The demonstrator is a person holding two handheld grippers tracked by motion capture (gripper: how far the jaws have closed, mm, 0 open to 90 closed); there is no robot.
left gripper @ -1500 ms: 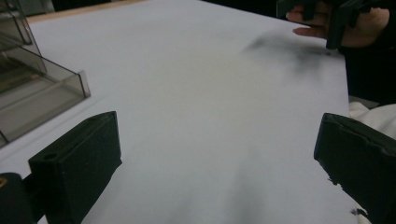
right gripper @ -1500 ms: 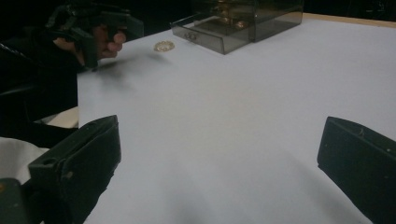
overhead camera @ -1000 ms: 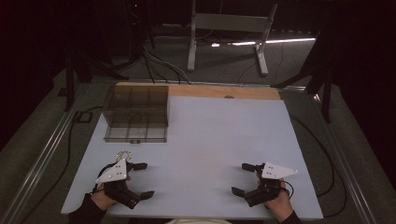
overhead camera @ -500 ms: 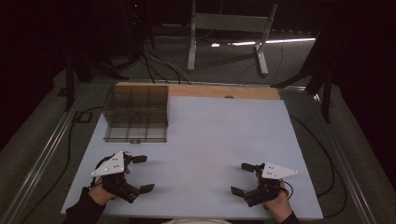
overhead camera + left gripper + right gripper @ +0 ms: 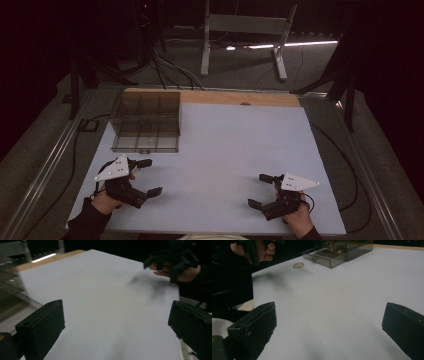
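A smoky clear compartment box (image 5: 145,122) stands at the table's far left, and small gold pieces show inside it in the right gripper view (image 5: 337,251). A small gold ring (image 5: 298,265) lies on the white sheet in front of the box. My left gripper (image 5: 150,176) hovers open just short of the box, its jaws wide apart over bare sheet (image 5: 115,317). At the near right my right gripper (image 5: 257,190) is also open with nothing between its jaws (image 5: 329,322). Each gripper view shows the other hand and gripper far off.
The white sheet (image 5: 235,145) covers the table, with a wooden strip (image 5: 240,98) along its far edge. Cables (image 5: 350,165) trail on the grey floor at both sides. A metal stand (image 5: 245,30) is beyond the table.
My left gripper has moved forward toward the box and slightly left. The right gripper has stayed where it was.
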